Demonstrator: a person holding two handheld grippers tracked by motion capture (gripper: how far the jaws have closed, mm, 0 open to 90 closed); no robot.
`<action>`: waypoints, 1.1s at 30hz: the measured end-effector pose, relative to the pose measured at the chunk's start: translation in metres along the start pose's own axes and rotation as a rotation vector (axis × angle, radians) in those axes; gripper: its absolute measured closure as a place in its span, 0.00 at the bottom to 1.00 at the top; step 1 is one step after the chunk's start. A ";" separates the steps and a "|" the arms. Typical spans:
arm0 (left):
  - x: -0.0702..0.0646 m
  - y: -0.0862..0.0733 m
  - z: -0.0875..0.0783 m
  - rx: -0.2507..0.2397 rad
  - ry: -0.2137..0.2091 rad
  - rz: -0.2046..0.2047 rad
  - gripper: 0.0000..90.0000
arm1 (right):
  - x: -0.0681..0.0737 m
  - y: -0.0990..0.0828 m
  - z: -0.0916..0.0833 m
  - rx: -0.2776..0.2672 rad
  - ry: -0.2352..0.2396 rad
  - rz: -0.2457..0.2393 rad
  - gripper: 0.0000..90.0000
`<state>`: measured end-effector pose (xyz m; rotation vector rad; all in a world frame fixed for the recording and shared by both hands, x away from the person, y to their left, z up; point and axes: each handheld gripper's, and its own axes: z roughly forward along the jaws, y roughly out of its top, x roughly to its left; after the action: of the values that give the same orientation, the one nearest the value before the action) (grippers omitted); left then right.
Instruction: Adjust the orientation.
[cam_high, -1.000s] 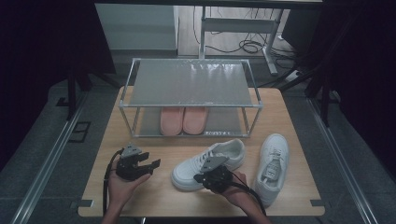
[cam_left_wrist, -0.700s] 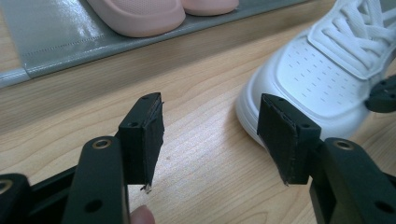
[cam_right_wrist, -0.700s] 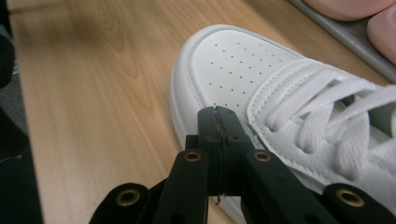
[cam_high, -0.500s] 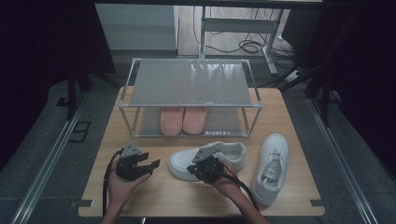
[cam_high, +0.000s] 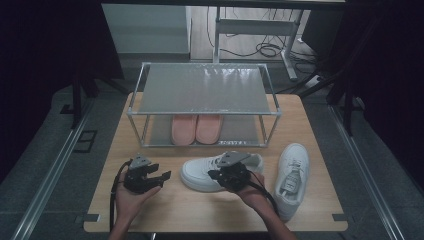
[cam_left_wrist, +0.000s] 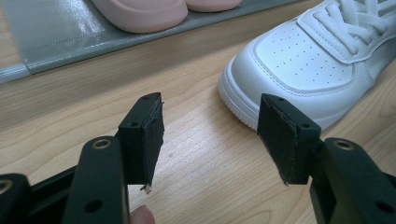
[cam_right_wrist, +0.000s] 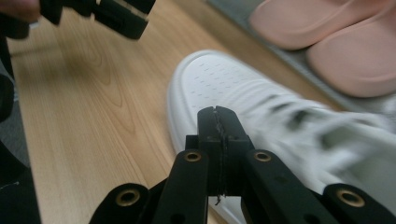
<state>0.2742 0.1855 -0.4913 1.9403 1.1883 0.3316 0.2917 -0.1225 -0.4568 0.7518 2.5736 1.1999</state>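
Since a second ago the right gripper (cam_high: 218, 174) has shifted leftward over the white sneaker (cam_high: 200, 172) lying on its side, jaws pressed together and holding nothing. The wooden table (cam_high: 150, 210) sits in a dark room with grey floor around it. A grey two-tier rack (cam_high: 204, 90) stands at the back, pink slippers (cam_high: 196, 128) beneath. A second sneaker (cam_high: 291, 175) lies at right. The left gripper (cam_high: 161, 176) hovers wide open, empty, pointing at the sneaker's toe.

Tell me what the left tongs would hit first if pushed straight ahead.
Probably the toe of the white sneaker lying sideways; the open left tongs point just beside it, so depth is uncertain.
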 end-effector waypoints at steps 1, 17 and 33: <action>0.000 0.000 0.000 0.000 0.000 0.001 0.46 | -0.003 0.000 -0.009 -0.011 -0.006 0.005 1.00; -0.003 0.001 0.001 0.002 -0.005 0.000 0.46 | -0.049 -0.018 -0.070 -0.027 -0.120 0.112 1.00; -0.004 0.001 0.001 0.006 -0.008 0.003 0.46 | -0.055 -0.018 -0.054 0.065 -0.133 0.112 1.00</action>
<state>0.2731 0.1817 -0.4904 1.9468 1.1827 0.3225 0.3114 -0.1968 -0.4372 0.9669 2.5016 1.0613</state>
